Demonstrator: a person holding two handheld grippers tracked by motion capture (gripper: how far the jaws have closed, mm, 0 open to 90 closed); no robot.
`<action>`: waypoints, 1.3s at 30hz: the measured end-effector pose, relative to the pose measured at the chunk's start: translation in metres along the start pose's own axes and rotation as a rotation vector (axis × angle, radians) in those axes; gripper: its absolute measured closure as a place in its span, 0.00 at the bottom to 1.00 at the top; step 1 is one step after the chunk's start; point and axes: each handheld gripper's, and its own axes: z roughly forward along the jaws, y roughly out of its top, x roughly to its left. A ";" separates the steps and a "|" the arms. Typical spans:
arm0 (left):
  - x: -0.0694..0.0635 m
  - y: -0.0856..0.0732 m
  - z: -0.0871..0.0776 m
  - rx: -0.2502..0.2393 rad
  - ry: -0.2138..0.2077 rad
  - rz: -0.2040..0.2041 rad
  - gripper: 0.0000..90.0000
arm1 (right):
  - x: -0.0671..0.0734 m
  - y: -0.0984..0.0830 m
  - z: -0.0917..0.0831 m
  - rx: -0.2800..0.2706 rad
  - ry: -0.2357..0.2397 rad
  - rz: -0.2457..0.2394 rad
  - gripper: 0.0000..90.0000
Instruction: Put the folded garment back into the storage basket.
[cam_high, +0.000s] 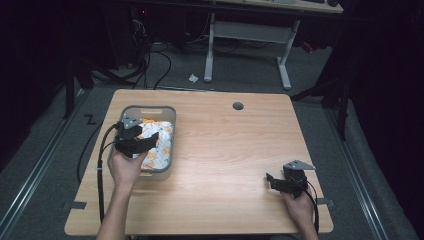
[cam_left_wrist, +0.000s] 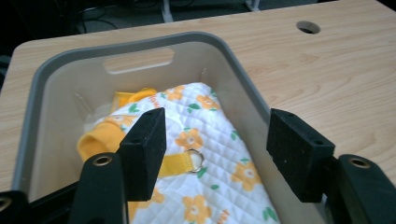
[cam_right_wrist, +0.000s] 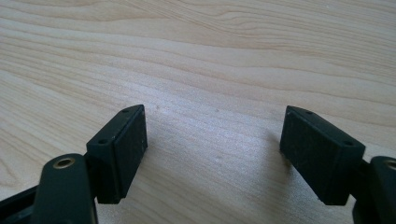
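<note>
A grey plastic basket (cam_high: 148, 107) stands at the table's left side. A white quilted garment (cam_high: 161, 145) with orange flowers and yellow trim lies in it. In the left gripper view the garment (cam_left_wrist: 210, 135) lies against the right wall of the basket (cam_left_wrist: 140, 44), and a yellow strap on it carries a small metal ring (cam_left_wrist: 196, 159). My left gripper (cam_high: 150, 140) hovers over the basket's near half, its jaws open above the fabric (cam_left_wrist: 215, 126) and not touching it. My right gripper (cam_high: 272, 181) rests low near the table's front right, open over bare wood (cam_right_wrist: 212, 135).
The wooden table has a round cable hole (cam_high: 238, 106) near its far edge. Bare tabletop stretches between the basket and the right gripper. Beyond the table stand a white desk frame (cam_high: 250, 35) and floor cables.
</note>
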 end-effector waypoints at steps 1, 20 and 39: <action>-0.003 0.000 -0.001 -0.005 -0.006 0.002 0.42 | 0.000 0.000 0.000 0.000 0.000 0.000 0.26; -0.031 -0.009 -0.005 -0.008 -0.038 0.041 0.40 | 0.000 0.000 0.000 0.000 0.000 0.000 0.26; -0.051 -0.022 -0.002 0.011 -0.108 0.041 0.39 | 0.000 0.000 0.000 -0.001 0.000 -0.001 0.26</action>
